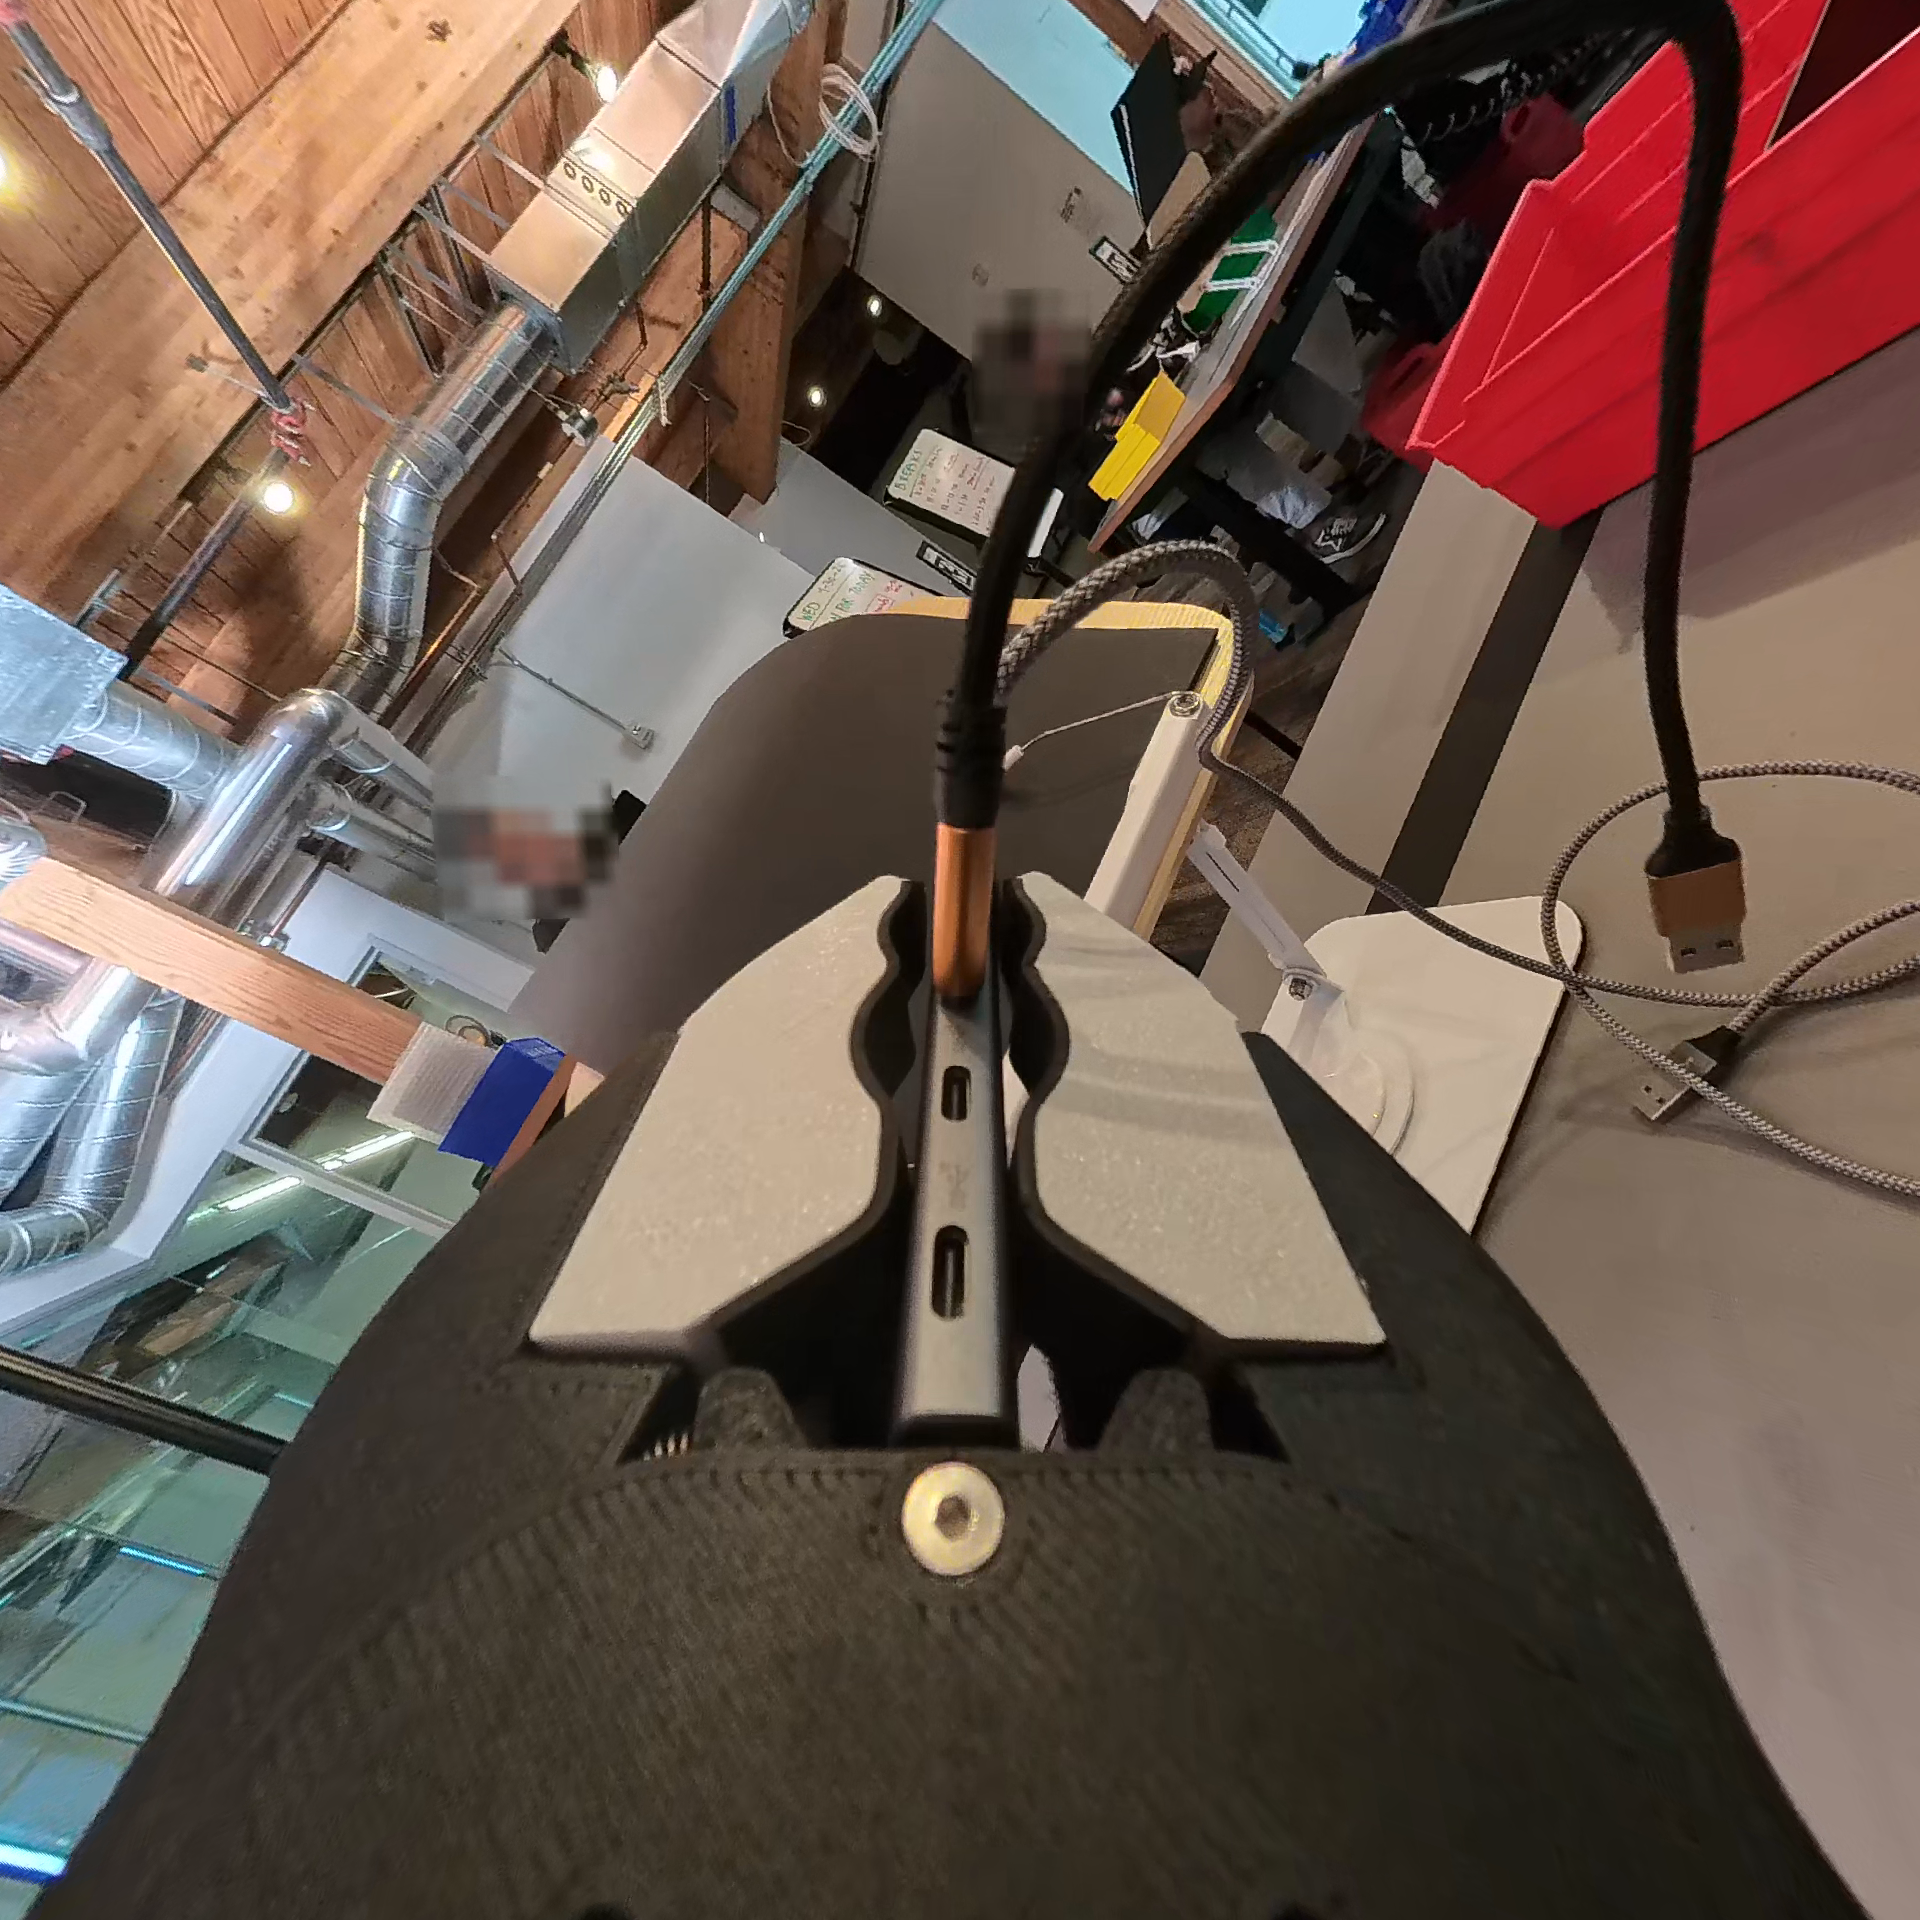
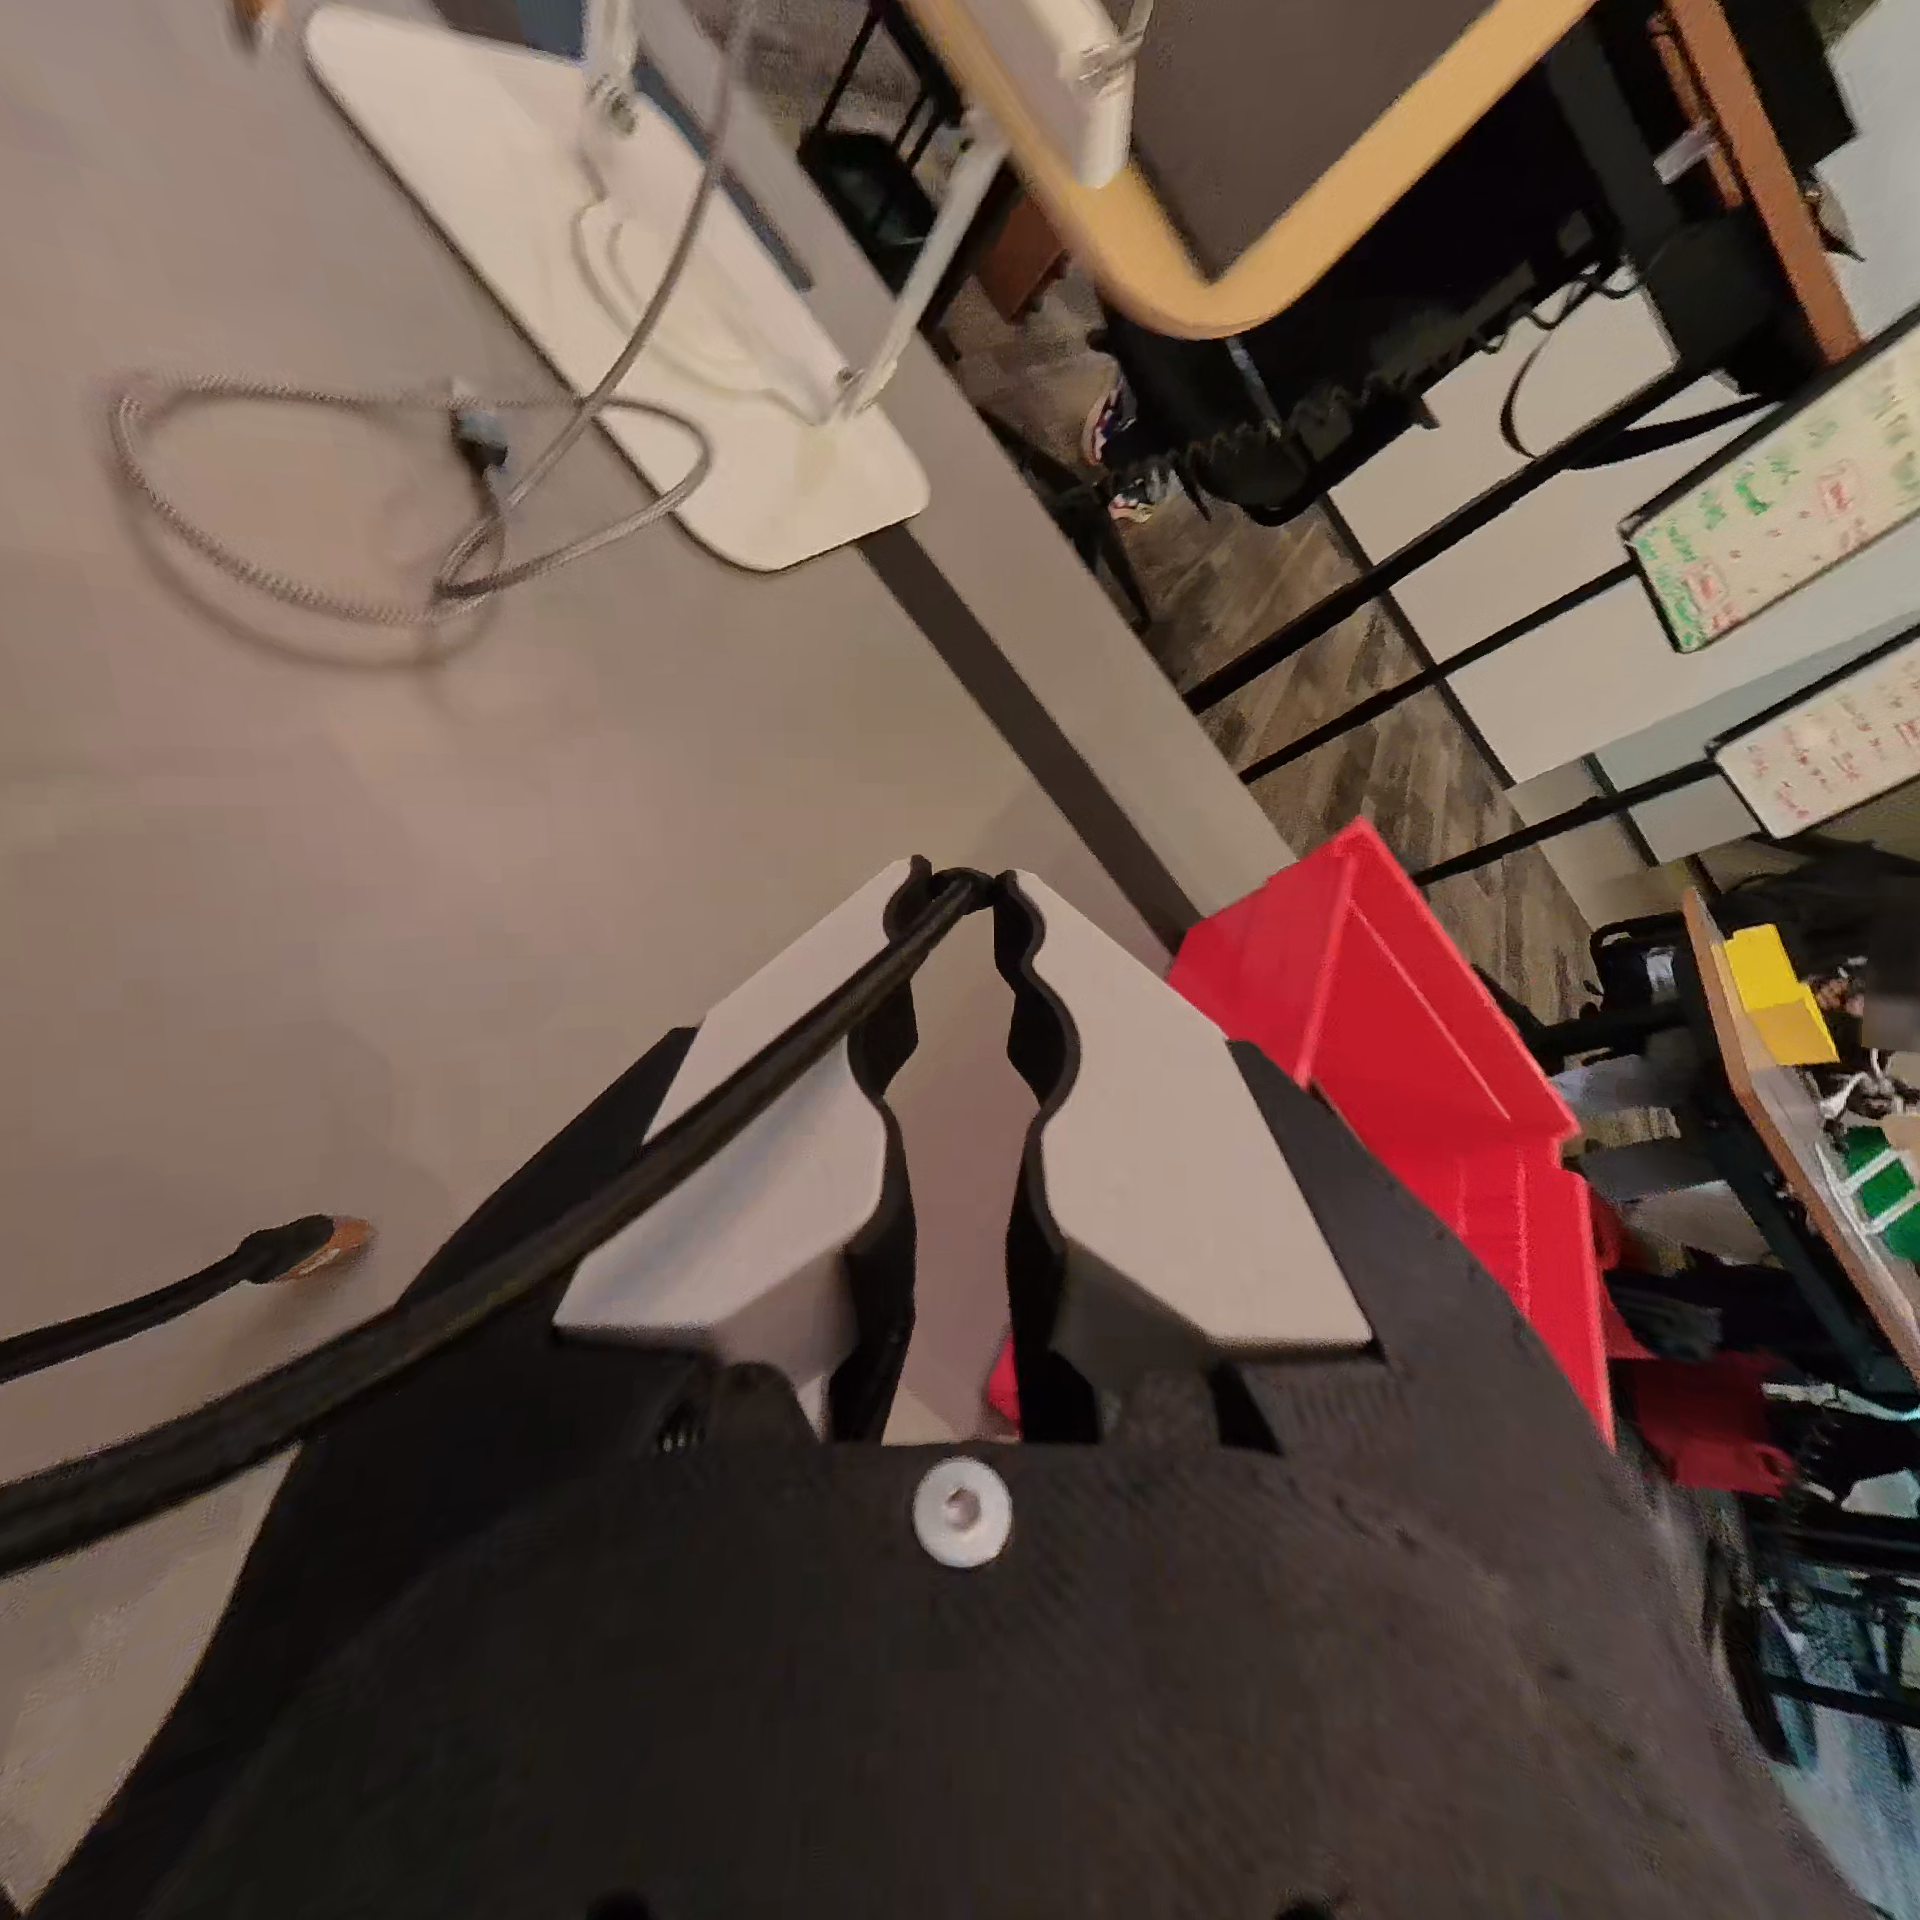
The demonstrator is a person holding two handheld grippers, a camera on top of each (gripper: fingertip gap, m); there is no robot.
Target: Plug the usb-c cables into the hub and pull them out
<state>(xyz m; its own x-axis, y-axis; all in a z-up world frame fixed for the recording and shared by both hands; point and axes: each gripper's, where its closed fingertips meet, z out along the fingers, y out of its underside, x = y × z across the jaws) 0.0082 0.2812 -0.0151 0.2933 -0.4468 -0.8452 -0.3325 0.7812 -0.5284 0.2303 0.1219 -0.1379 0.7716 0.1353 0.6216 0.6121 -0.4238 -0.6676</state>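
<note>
My left gripper (image 1: 961, 883) is shut on a slim dark grey hub (image 1: 951, 1195), held edge-on between its fingers. Two empty ports show on the hub's edge. A black cable (image 1: 1039, 447) with a copper plug (image 1: 954, 914) sits in the hub's far port. It arches up and right, and its other copper plug (image 1: 1694, 904) hangs above the table. My right gripper (image 2: 956, 883) is shut at the tips on the black cable (image 2: 623, 1153), which runs down to the left. A copper-tipped cable end (image 2: 312, 1247) shows at the left.
A grey braided cable (image 1: 1621, 987) lies looped on the grey table (image 2: 416, 883), partly over a white stand base (image 1: 1455, 1039). It also shows in the right wrist view (image 2: 260, 582) beside the base (image 2: 623, 312). Red bins (image 1: 1662, 260) (image 2: 1403, 1091) stand at the table's edge.
</note>
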